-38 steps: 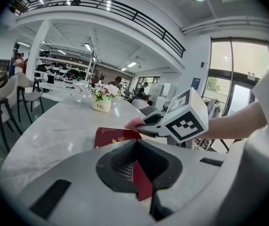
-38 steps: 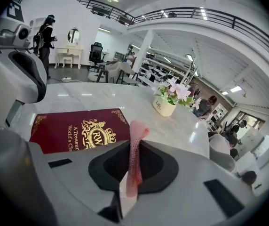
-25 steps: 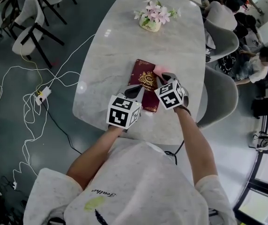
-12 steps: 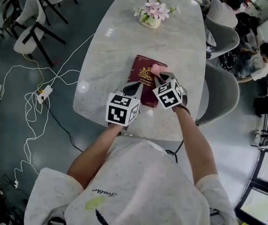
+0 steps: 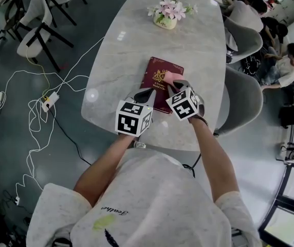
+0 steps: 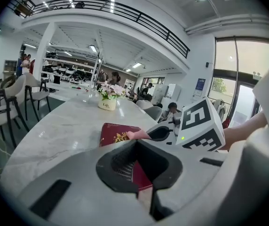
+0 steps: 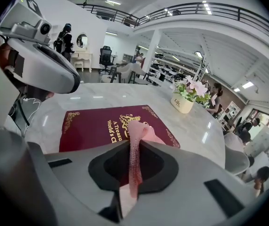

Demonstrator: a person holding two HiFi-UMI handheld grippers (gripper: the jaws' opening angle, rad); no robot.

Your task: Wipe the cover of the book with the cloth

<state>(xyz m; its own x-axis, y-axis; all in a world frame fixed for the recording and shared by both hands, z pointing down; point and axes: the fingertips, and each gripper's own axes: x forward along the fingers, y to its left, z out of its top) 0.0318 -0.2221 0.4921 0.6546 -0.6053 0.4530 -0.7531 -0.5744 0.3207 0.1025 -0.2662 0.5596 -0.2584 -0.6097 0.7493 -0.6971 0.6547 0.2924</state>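
Note:
A dark red book (image 5: 160, 76) with gold print lies flat on the marble table (image 5: 131, 40). My right gripper (image 5: 175, 84) is shut on a pink cloth (image 5: 168, 76), which rests on the cover's right half. In the right gripper view the cloth (image 7: 137, 133) runs up from between the jaws onto the book (image 7: 94, 124). My left gripper (image 5: 145, 96) is shut over the book's near left corner; I cannot tell if it touches it. In the left gripper view the book (image 6: 117, 134) and the cloth (image 6: 137, 134) lie just ahead of the left gripper (image 6: 136, 147).
A pot of pink flowers (image 5: 166, 15) stands at the table's far end. Grey chairs (image 5: 243, 101) line the right side, with seated people (image 5: 282, 66) beyond. White cables and a power strip (image 5: 47, 103) lie on the floor at the left.
The right gripper has slid the pink cloth a little leftward, from the cover's right edge toward its middle. The left gripper has stayed at the book's near corner.

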